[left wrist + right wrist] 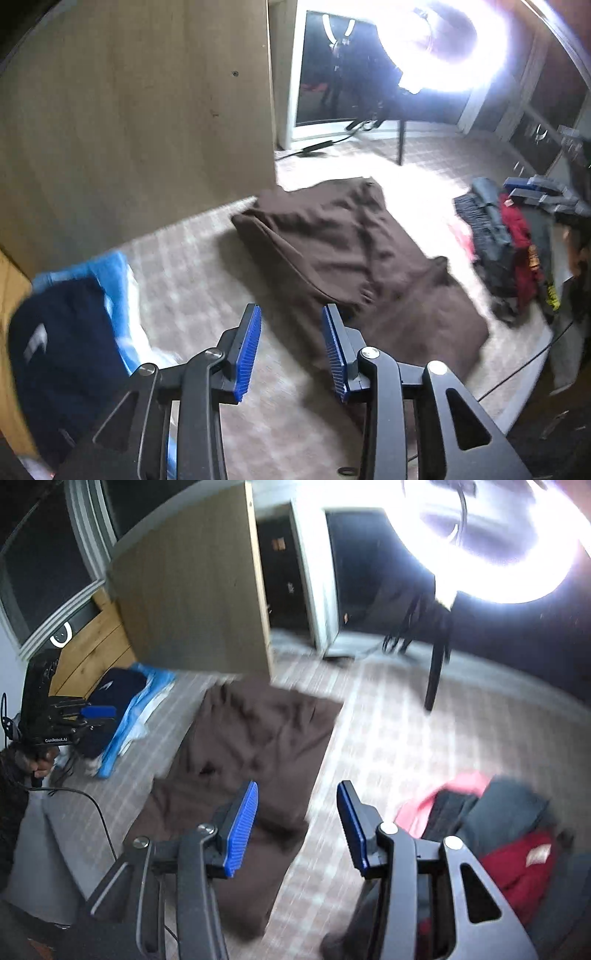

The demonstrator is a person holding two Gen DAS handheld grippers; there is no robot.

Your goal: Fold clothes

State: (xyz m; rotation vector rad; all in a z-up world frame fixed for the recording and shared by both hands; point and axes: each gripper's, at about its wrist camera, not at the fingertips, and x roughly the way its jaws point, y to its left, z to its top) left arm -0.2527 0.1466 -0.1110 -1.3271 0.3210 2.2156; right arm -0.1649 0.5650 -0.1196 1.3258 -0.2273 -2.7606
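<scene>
A brown garment (351,251) lies spread flat and creased on the checked floor covering (207,288); the right wrist view shows it too (251,746). My left gripper (291,314) hovers above its near edge, open, with nothing between the blue pads. My right gripper (298,790) hangs over the garment's right edge, also open and empty. At the far left of the right wrist view a hand (40,760) holds the left gripper (105,716). A pile of unfolded clothes (509,251), dark grey, red and pink, lies to the right (509,842).
A navy garment on light blue fabric (62,343) lies at the left by a wooden cabinet (136,110). A bright ring light (443,44) on a black stand (400,140) stands behind. A black cable (517,373) runs across the floor at the right.
</scene>
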